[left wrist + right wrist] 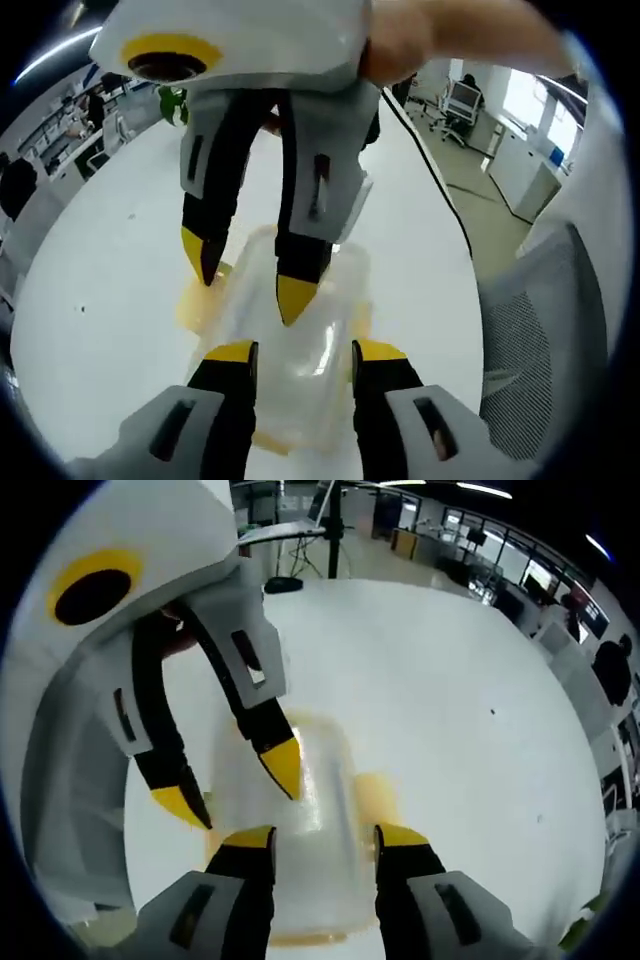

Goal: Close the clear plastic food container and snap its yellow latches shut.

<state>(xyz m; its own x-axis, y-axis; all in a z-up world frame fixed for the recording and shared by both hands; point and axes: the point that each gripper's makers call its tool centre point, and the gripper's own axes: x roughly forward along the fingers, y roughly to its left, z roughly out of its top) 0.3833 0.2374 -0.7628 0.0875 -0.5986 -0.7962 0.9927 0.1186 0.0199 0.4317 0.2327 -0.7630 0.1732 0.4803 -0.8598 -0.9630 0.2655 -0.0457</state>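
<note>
Here the clear container [300, 340] sits on the white surface [110, 300] between both grippers, left gripper [300, 352] and right gripper [323, 836] spread open above it. Likely light, slippery plastic; press the yellow latches [375, 792] at its edges.

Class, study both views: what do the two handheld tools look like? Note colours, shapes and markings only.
Both match: the left tool and right tool have light grey bodies with dark slots, and black jaws tipped in yellow. Seen from the opposite view, each has a white housing bearing a yellow-ringed dark circle.
</note>
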